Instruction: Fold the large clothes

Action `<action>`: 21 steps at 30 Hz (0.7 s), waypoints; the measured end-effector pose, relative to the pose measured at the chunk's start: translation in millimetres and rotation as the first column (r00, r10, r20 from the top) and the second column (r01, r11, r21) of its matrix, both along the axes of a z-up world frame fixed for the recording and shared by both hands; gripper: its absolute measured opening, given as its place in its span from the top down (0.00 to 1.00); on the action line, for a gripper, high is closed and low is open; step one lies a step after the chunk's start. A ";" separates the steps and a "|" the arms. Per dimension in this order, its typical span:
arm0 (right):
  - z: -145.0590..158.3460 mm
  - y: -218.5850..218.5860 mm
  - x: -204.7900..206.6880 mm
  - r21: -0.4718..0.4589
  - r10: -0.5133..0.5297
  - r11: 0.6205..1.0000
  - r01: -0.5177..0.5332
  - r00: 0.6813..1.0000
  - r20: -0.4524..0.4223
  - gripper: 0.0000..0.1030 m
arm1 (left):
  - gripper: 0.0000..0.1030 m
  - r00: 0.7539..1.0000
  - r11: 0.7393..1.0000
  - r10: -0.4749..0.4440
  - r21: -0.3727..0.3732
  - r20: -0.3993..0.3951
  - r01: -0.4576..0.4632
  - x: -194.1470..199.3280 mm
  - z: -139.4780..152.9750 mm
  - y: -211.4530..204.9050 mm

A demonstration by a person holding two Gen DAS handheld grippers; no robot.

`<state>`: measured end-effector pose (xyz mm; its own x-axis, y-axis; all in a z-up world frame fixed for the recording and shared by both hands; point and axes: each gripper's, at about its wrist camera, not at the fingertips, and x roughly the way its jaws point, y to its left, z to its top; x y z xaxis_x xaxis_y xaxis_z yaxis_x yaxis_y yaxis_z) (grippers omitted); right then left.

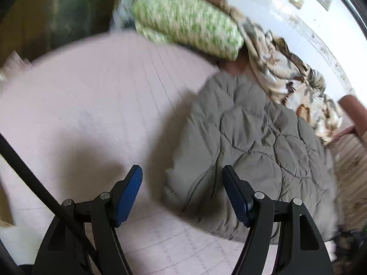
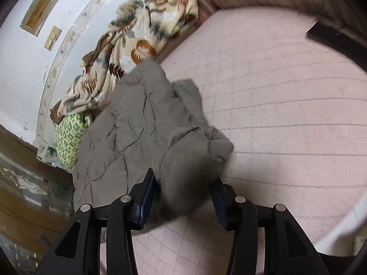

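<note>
Two views, both blurred by motion. Left wrist view, left to right: pink quilted bed cover [image 1: 91, 105] filling most of the frame; green-and-white patterned pillow [image 1: 188, 20] at the far end; left hand-held gripper [image 1: 182, 171] low in the frame, jaws spread wide, nothing between the blue pads [image 1: 128, 192], hovering over bare cover just beside the near edge of the grey quilted jacket [image 1: 252, 142]; jacket lying crumpled on the bed right of centre; leaf-print blanket [image 1: 286, 75] bunched behind it along the white wall [image 1: 298, 23].

Right wrist view, left to right: white wall [image 2: 23, 68] with two framed panels; same pillow [image 2: 68, 142] wedged against the jacket's far-left edge; leaf-print blanket [image 2: 137, 34] heaped beyond; grey jacket [image 2: 142, 126] spread from centre down toward the camera; right hand-held gripper [image 2: 184, 181] with jaws partly apart, a blurred fold of the jacket bulging between the fingers and touching both; cannot tell how firmly gripped. Pink bed cover [image 2: 286, 103] stretching off to the right.
</note>
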<state>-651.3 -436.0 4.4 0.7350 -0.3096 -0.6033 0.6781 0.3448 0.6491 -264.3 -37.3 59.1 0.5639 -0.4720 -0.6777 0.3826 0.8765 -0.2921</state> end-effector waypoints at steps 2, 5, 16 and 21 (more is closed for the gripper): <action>10.8 14.7 -9.4 -0.073 -0.037 0.997 0.036 0.999 -0.026 0.50 | 0.31 0.994 0.999 0.014 0.038 0.111 -0.018 -22.2 15.0 -0.7; 38.8 38.8 -12.2 -0.266 -0.084 0.961 0.071 0.996 -0.039 0.50 | 0.30 0.965 0.997 -0.044 0.073 0.259 0.026 -49.7 39.7 -18.0; 61.3 90.0 113.0 -0.455 0.243 0.837 -0.303 0.952 -0.188 0.48 | 0.27 0.913 0.933 -0.339 0.207 0.228 0.295 -94.7 30.8 -129.4; 43.5 93.9 151.5 -0.458 0.258 0.812 -0.360 0.927 -0.272 0.48 | 0.23 0.916 0.919 -0.342 0.279 0.211 0.278 -95.1 5.3 -146.8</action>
<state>-499.9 -342.0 47.9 0.7310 -0.3776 -0.5684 0.5712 0.7943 0.2068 -359.4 -184.1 64.4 0.5814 -0.4928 -0.6474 0.6789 0.7324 0.0522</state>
